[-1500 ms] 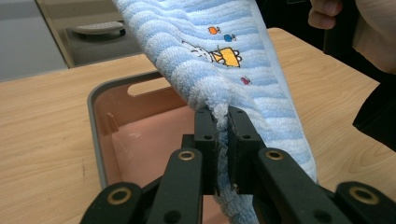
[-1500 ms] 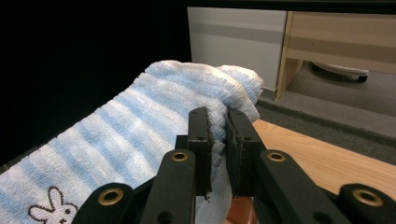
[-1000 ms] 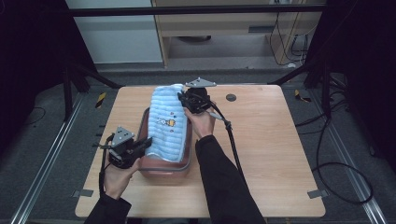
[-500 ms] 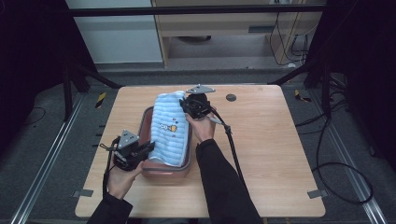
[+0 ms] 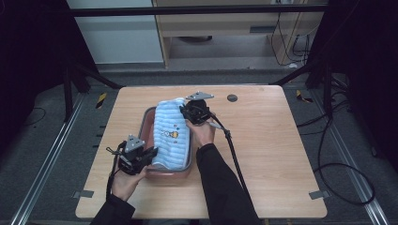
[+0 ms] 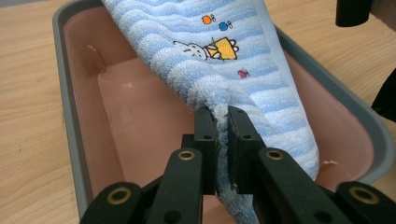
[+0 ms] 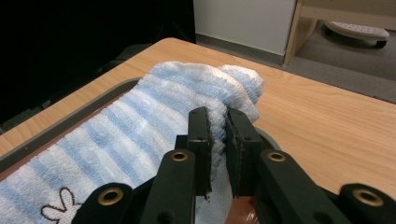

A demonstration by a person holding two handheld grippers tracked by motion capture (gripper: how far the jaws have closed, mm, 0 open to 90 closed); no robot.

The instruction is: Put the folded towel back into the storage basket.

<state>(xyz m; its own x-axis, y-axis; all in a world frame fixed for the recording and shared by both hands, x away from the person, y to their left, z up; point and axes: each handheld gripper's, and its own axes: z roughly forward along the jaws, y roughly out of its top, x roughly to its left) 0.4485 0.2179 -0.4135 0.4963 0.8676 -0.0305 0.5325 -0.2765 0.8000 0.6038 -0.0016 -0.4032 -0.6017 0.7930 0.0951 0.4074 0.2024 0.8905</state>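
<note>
Both tools — left tool (image 6: 218,135), right tool (image 7: 217,140) — pinched the blue striped terry towel (image 5: 171,133); a loosened pinch could drop it outside the pink grey-rimmed tray (image 5: 145,123).

High view: fixed above near table edge, facing forward and down, far enough to take in whole table (image 5: 263,140). Left gripper view: close, looking along own jaws into tray (image 6: 70,107). Right gripper view: close, low, facing across table toward room. Shared by all: striped towel (image 5: 171,133).
</note>
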